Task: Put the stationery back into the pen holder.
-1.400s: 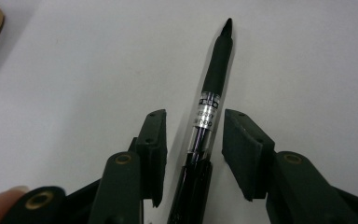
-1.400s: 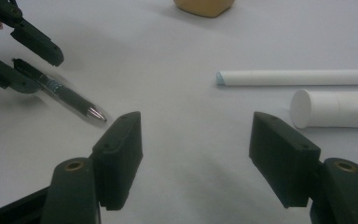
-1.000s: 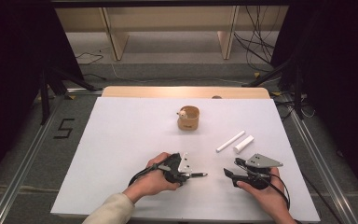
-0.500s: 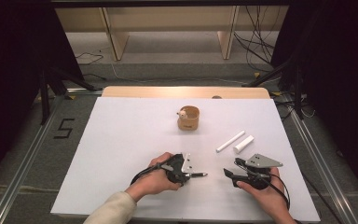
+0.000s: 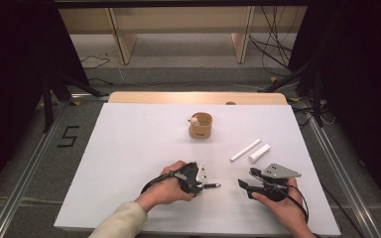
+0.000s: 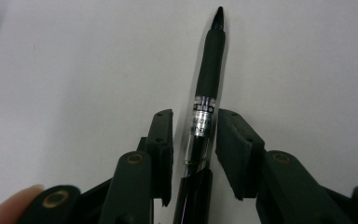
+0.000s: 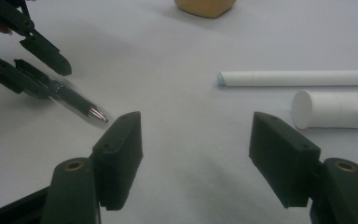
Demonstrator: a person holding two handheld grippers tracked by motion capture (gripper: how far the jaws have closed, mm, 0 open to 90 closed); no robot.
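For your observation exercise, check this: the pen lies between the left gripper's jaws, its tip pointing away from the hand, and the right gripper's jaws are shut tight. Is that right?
Not quite. The right gripper is open, its jaws wide apart with nothing between them, as the right gripper view shows. The pen does lie between the left gripper's jaws, tip pointing away from the hand.

A tan cup sits well beyond the grippers. Two white tubes lie just ahead of the right gripper, side by side.
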